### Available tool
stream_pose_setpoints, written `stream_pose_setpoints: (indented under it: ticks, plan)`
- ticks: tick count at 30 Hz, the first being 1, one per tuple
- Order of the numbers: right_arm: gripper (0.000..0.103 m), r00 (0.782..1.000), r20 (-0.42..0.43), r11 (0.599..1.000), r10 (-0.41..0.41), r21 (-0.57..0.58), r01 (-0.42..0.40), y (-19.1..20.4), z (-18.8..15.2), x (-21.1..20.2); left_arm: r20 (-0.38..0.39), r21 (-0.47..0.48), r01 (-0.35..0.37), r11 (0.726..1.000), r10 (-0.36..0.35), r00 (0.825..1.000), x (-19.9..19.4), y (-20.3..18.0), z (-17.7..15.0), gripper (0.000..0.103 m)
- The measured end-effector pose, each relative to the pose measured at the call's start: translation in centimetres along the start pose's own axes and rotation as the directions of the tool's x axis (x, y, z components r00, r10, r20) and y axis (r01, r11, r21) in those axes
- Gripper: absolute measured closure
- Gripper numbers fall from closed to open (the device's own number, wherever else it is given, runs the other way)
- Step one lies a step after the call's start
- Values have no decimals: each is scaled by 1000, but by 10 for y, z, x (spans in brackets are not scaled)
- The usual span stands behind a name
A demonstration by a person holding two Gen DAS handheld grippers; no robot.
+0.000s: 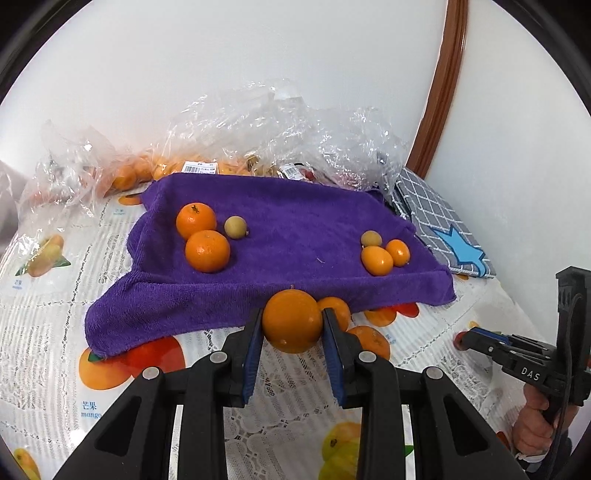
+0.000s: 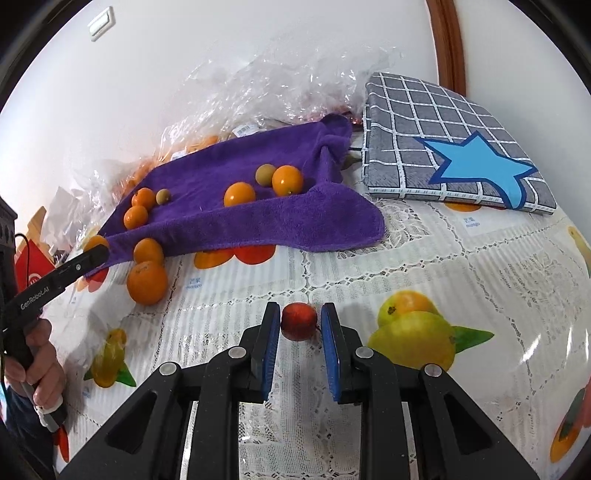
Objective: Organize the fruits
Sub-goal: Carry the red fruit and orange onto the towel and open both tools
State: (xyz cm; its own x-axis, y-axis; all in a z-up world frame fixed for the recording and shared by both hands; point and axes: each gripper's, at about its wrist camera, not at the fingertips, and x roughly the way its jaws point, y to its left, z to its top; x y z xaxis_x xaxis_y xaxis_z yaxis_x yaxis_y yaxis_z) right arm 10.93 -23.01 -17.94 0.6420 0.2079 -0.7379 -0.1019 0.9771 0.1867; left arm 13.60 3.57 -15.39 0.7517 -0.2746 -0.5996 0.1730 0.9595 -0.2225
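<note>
Writing: "DAS" on the right gripper (image 1: 466,338) in the left view; "GenRobot.AI" on the left gripper (image 1: 291,325) in the right view; "mango" on the tablecloth (image 1: 44,332).
Left gripper: pads pressed on an orange (image 1: 291,320) at the towel's near edge.
Right gripper: clamped on a red fruit (image 2: 299,321), off the towel.
Towel (image 1: 288,236): two mandarins (image 1: 201,236), two kumquats (image 1: 386,256), two yellow-green fruits (image 1: 235,227).
Loose: two more oranges (image 2: 147,273) by the near hem.
Right view only: wall switch (image 2: 100,23), whole cushion (image 2: 454,144).
</note>
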Motion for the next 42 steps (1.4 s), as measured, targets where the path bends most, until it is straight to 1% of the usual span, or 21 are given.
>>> stream_pose_setpoints:
  ticks: [4, 6, 12, 17, 20, 25, 29, 34, 36, 38, 39, 40, 42]
  plan:
    - [80, 1000, 8, 1000, -5, -10, 6, 3, 6, -3, 15, -4, 3, 1000, -3, 1000, -3, 0, 1, 73]
    - [80, 1000, 19, 1000, -6, -29, 6, 9, 14, -5, 23, -4, 0, 1000, 0, 1000, -5, 0, 1, 73]
    - [80, 998, 60, 996, 7, -91, -1, 29, 39, -9, 47, -25, -24, 999, 25, 999, -10, 7, 4, 73]
    - [80, 996, 85, 991, 34, -129, -23, 47, 55, 0, 56, -54, -49, 997, 52, 997, -10, 18, 5, 73]
    - [80, 995, 82, 989, 51, -140, -39, 54, 60, 8, 48, -76, -55, 996, 59, 997, -8, 25, 6, 73]
    - [80, 996, 77, 987, 49, -154, -36, 58, 73, 24, 52, -104, -55, 993, 60, 997, -7, 32, 7, 73]
    - [80, 998, 67, 984, 3, -177, 9, 57, 87, 40, 59, -115, -60, 992, 67, 996, -8, 36, 7, 73]
    - [80, 999, 34, 985, 1, -174, 5, 52, 90, 60, 53, -130, -62, 990, 69, 996, -5, 40, 8, 73]
    - [80, 1000, 25, 987, 3, -160, 0, 49, 89, 61, 44, -136, -66, 988, 72, 996, -2, 41, 8, 73]
    - [80, 1000, 30, 987, -1, -161, 6, 44, 88, 52, 37, -145, -64, 987, 70, 997, 0, 43, 9, 73]
    - [76, 999, 40, 987, 5, -162, 1, 41, 86, 44, 35, -150, -61, 987, 67, 997, 0, 44, 9, 73]
    - [66, 999, 40, 986, 17, -168, -10, 38, 84, 38, 34, -152, -58, 987, 64, 997, 0, 44, 9, 73]
    - [62, 999, 51, 984, 13, -178, -3, 32, 78, 28, 35, -156, -47, 987, 53, 998, -1, 44, 9, 73]
